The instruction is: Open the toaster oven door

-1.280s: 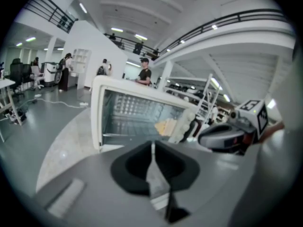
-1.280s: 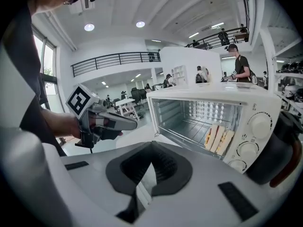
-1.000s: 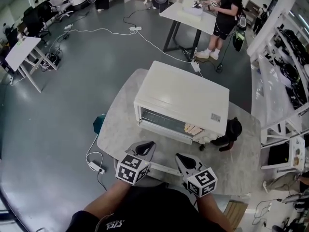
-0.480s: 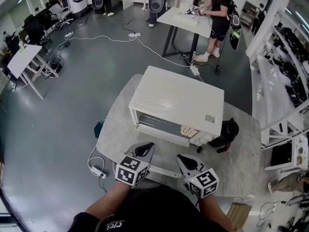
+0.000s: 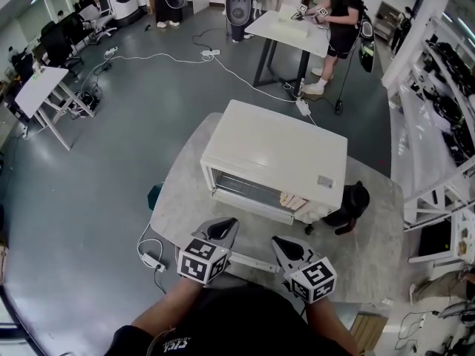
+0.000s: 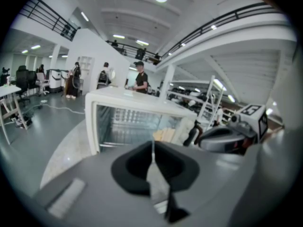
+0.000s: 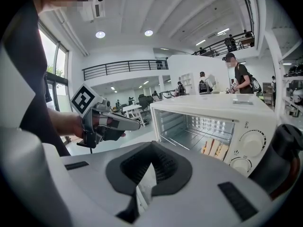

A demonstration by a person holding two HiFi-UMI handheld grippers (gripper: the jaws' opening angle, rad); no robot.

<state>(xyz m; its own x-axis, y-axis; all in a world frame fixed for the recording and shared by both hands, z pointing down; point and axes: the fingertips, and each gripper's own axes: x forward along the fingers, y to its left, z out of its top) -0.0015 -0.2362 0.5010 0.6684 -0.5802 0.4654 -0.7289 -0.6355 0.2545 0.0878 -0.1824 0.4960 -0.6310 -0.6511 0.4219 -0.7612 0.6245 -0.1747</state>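
A cream toaster oven (image 5: 278, 150) stands on a marble table (image 5: 182, 199). Its front opening (image 7: 199, 129) shows bare, with the wire rack and pale toast pieces (image 7: 213, 148) inside; the door looks folded down under the front (image 5: 249, 205). Two dials (image 7: 251, 143) sit on its right panel. My left gripper (image 5: 223, 230) and right gripper (image 5: 286, 245) hover side by side at the table's near edge, short of the oven. The left gripper (image 6: 152, 148) has its jaws pressed together, empty. The right gripper (image 7: 150, 162) is likewise shut on nothing.
A black object (image 5: 349, 201) lies against the oven's right side. A power strip and cable (image 5: 151, 256) lie on the floor at the left, beside a teal item (image 5: 154, 193). A person (image 5: 341, 10) stands at a far table. Shelving (image 5: 438, 73) lines the right.
The head view has shifted slightly. Both grippers and the oven keep their places.
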